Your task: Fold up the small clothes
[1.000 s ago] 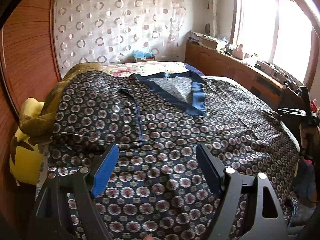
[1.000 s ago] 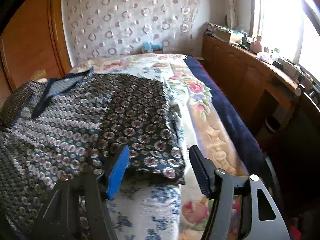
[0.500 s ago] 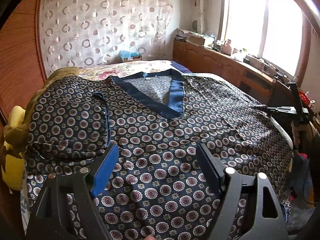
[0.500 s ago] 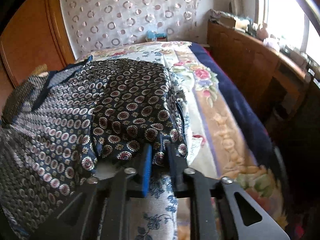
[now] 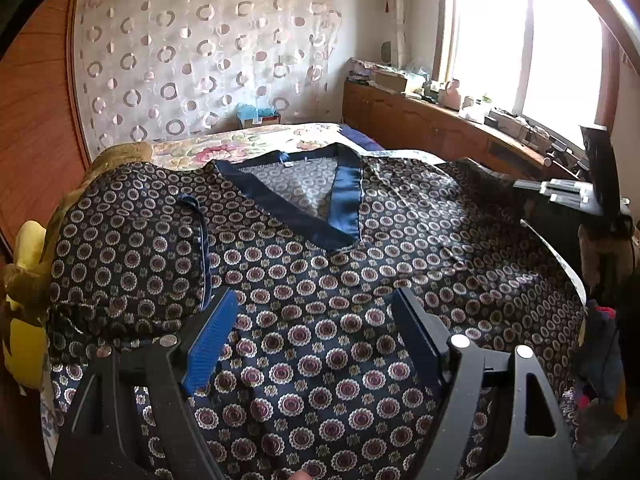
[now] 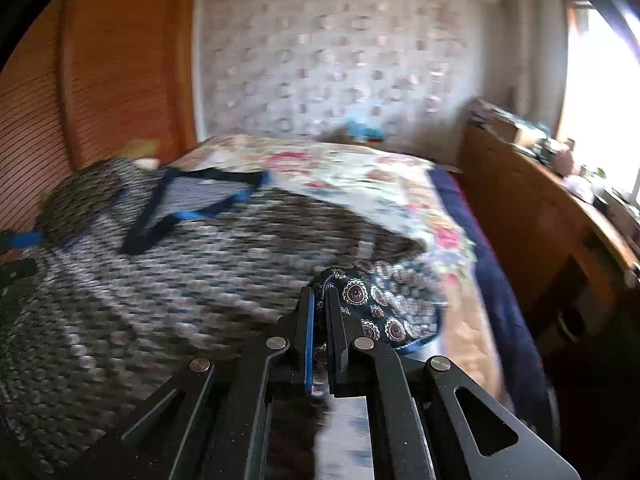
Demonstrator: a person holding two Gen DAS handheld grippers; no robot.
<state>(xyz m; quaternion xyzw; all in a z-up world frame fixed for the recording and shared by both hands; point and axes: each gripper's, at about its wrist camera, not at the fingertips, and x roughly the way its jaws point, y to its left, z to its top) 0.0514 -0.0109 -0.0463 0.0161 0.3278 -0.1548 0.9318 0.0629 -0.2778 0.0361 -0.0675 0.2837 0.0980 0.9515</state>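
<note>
On the far left, a yellow pillow [image 5: 24, 320] sits at the edge of the bed [image 6: 360, 176], next to the brown wooden wall [image 5: 36, 128]. The dark blue shirt [image 5: 320, 272] with round flower dots lies spread out flat across the bed. Its left sleeve [image 5: 132, 256] is folded in over the body. The shiny blue V-neck collar [image 5: 320, 200] points toward me, in the middle of the shirt.

My left gripper [image 5: 312, 328] hangs over the lower part of the shirt. Its two fingers are wide apart and nothing is between them.

My right gripper [image 6: 320, 312] is pinched tight on the right sleeve [image 6: 384, 308] of the shirt. The cloth is squeezed between the two fingers, and the sleeve is lifted up off the flowery bedspread [image 6: 360, 176]. This view is blurry.

On the right, a long wooden cabinet [image 5: 432, 128] stands under the bright window [image 5: 528, 40], with small things on top.
</note>
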